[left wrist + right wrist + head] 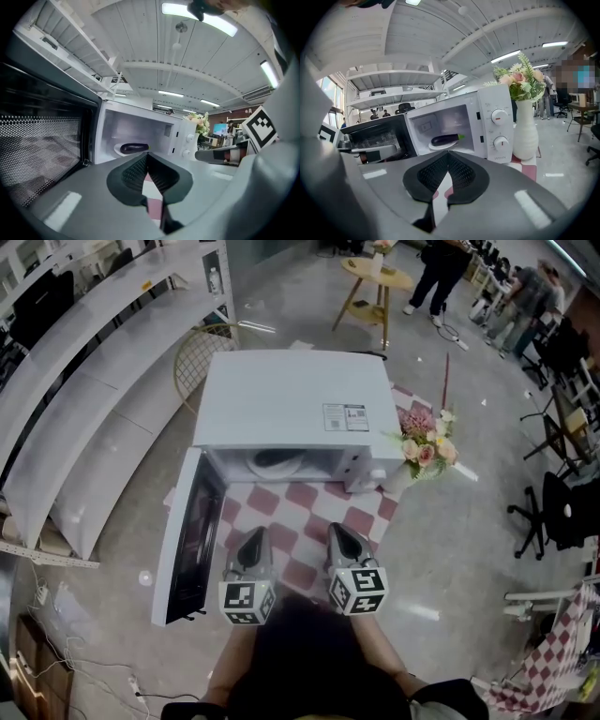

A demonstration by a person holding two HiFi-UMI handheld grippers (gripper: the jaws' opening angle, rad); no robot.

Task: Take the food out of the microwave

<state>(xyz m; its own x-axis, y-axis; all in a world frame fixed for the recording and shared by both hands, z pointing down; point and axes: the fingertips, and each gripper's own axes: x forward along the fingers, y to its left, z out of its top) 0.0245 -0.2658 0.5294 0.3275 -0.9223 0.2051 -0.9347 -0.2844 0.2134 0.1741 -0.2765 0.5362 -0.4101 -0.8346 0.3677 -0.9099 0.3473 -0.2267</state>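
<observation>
At the far left the microwave door (187, 540) stands swung wide open, its meshed window facing the cavity. Just beside it the left claw (251, 547) is clenched, its jaws pressed together with nothing between them, and it points at the opening from in front, clear of the oven. The white microwave (291, 399) sits on a red-and-white checkered cloth (302, 510). Inside it a dark eggplant (446, 138) lies lengthwise on a white plate (437, 146) on the cavity floor, untouched by either claw. The right claw (345, 538) is beside the left one, likewise clenched and empty, aimed at the same opening. Right of the cavity are two round knobs (499, 116), and just beside the oven stands a white vase of pink flowers (424, 448).
</observation>
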